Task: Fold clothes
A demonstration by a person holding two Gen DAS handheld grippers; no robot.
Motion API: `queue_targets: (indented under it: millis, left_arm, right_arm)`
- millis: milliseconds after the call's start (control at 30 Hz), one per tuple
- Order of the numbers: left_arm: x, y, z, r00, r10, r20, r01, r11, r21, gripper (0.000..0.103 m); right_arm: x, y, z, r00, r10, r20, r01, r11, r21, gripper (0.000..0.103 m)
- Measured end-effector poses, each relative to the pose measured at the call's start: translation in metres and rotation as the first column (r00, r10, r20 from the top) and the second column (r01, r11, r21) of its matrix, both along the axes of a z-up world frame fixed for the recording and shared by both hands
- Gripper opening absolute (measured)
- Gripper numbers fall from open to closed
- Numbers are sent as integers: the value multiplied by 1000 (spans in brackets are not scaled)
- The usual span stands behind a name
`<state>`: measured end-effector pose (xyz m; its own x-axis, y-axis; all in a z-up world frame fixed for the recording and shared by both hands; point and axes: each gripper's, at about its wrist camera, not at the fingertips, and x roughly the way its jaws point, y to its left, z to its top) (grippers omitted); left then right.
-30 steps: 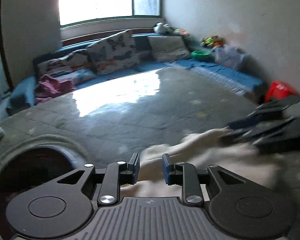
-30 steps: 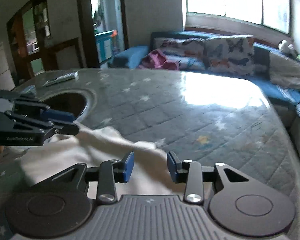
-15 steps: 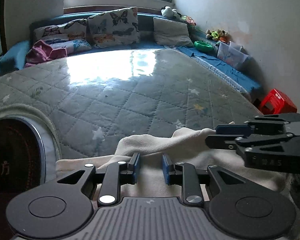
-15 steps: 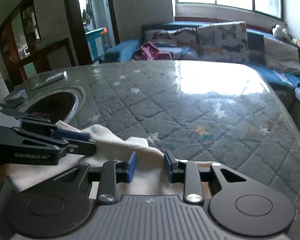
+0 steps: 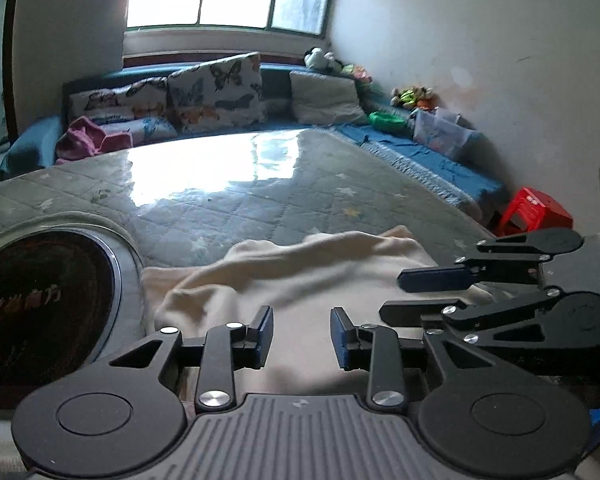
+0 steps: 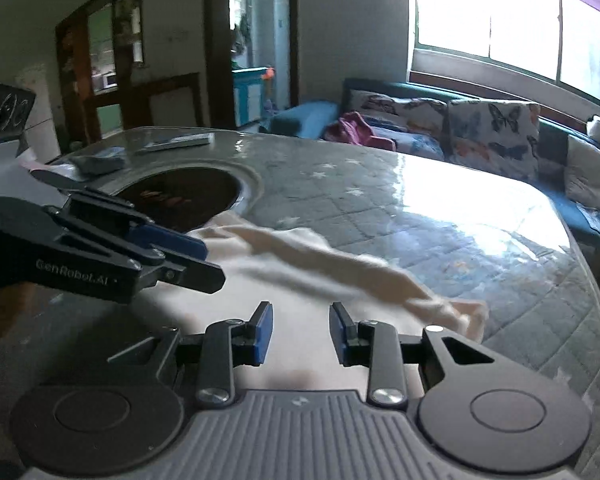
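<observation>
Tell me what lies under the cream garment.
The cream garment lies on the quilted star-print table cover, beside the round dark inset. Anything beneath its folds is hidden.

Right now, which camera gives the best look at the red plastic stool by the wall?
The left wrist view. The red stool sits in plain sight on the floor past the table's far right corner, below the blue bench and under the white wall. The right wrist view points the other way, toward the doorway and window, and shows none of it.

- Cream, plain soft cloth garment (image 5: 300, 276)
- Grey-green quilted table cover (image 5: 284, 200), diamond-stitched, pale stars
- White butterfly-print cushion (image 5: 216, 92), orange and black wings
- Pink crumpled cloth (image 5: 86, 140)
- Red plastic stool (image 5: 534, 212)
- Blue bench mat (image 5: 432, 164)
</observation>
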<state>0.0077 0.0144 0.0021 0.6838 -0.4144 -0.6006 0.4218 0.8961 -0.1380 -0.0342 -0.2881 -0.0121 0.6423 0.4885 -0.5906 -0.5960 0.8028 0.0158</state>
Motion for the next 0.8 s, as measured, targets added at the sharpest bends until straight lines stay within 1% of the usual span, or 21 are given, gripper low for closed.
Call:
queue_targets:
  millis: [67, 233, 300, 333, 433, 533, 600, 700, 800]
  left_arm:
    - [-10, 0, -3, 1000, -7, 13, 7, 1000, 0, 34]
    - [-11, -1, -19, 1000, 12, -14, -12, 1000, 18, 34]
    - [-11, 0, -23, 1000, 18, -15, -18, 1000, 17, 34]
    - [-11, 1, -26, 1000, 23, -14, -23, 1000, 14, 35]
    - [-11, 3, -32, 999, 38, -13, -39, 999, -5, 35]
    - [-10, 6, -33, 998, 53, -24, -54, 998, -29, 35]
    - [-9, 6, -33, 998, 59, -28, -60, 998, -31, 35]
    - [-9, 4, -33, 998, 59, -18, -60, 998, -22, 36]
    - [-9, 4, -32, 998, 61, -17, -62, 998, -22, 37]
  right_arm:
    - [-9, -1, -4, 1000, 2, 2, -2, 1000, -1, 31]
    - [-15, -2, -21, 1000, -25, -14, 26, 1000, 7, 32]
    - [-15, -4, -25, 999, -34, -12, 34, 999, 16, 36]
    - [-15, -6, -28, 999, -41, -11, 42, 999, 22, 36]
    - [-13, -13, -34, 999, -40, -10, 41, 997, 66, 40]
    - [-11, -25, -31, 998, -56, -34, 60, 992, 111, 40]
    - [-12, -33, -25, 996, -89, -20, 91, 988, 127, 40]
    - [-7, -45, -29, 990, -133, -44, 138, 983, 119, 39]
    - [-3, -53, -31, 988, -141, -64, 149, 980, 135, 39]
